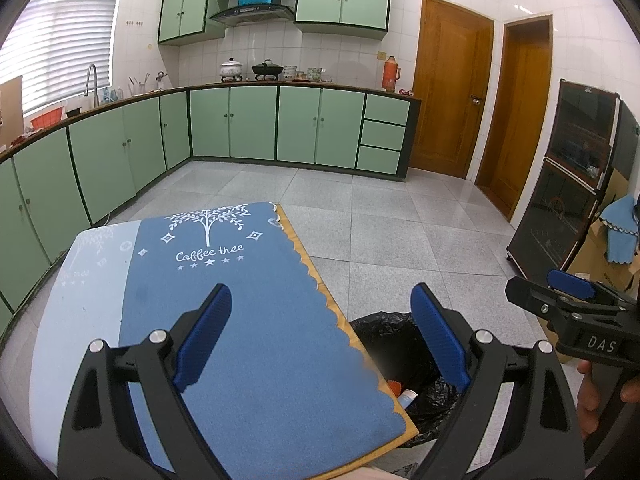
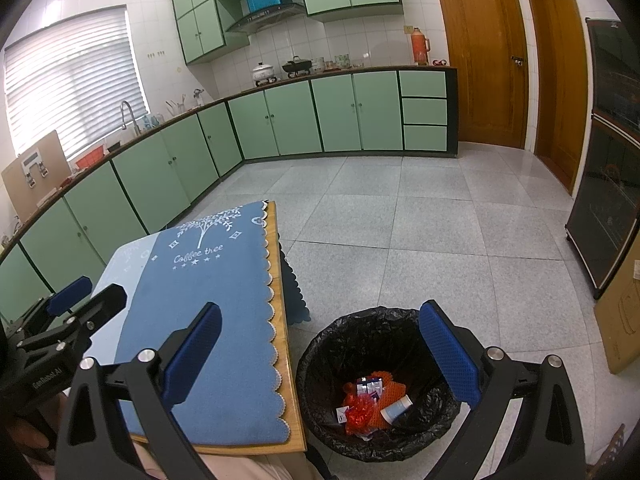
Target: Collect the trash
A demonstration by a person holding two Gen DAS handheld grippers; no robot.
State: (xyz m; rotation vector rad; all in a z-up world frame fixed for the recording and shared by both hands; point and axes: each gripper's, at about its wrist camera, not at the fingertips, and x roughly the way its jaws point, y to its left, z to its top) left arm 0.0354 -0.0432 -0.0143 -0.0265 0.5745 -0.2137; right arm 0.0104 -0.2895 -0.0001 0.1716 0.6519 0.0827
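A black-bagged trash bin (image 2: 384, 344) stands on the floor right of the wooden table (image 2: 280, 280), which carries a blue "Coffee tree" cloth (image 2: 208, 280). Inside the bin lie red net trash (image 2: 362, 408), small printed packs (image 2: 370, 386) and a white tube (image 2: 396, 406). My right gripper (image 2: 320, 352) is open and empty, above the table edge and the bin. My left gripper (image 1: 322, 332) is open and empty over the cloth (image 1: 240, 320); the bin (image 1: 384, 332) shows partly behind the table edge. The right gripper (image 1: 568, 292) appears at the right in the left wrist view, the left gripper (image 2: 86, 300) at the left in the right wrist view.
Green kitchen cabinets (image 1: 256, 124) line the left and far walls, with pots on the counter. Two wooden doors (image 1: 452, 88) stand at the back right. A dark glass cabinet (image 2: 612, 160) and cardboard boxes (image 2: 620, 320) stand at the right. Grey tile floor (image 2: 440, 220) surrounds the table.
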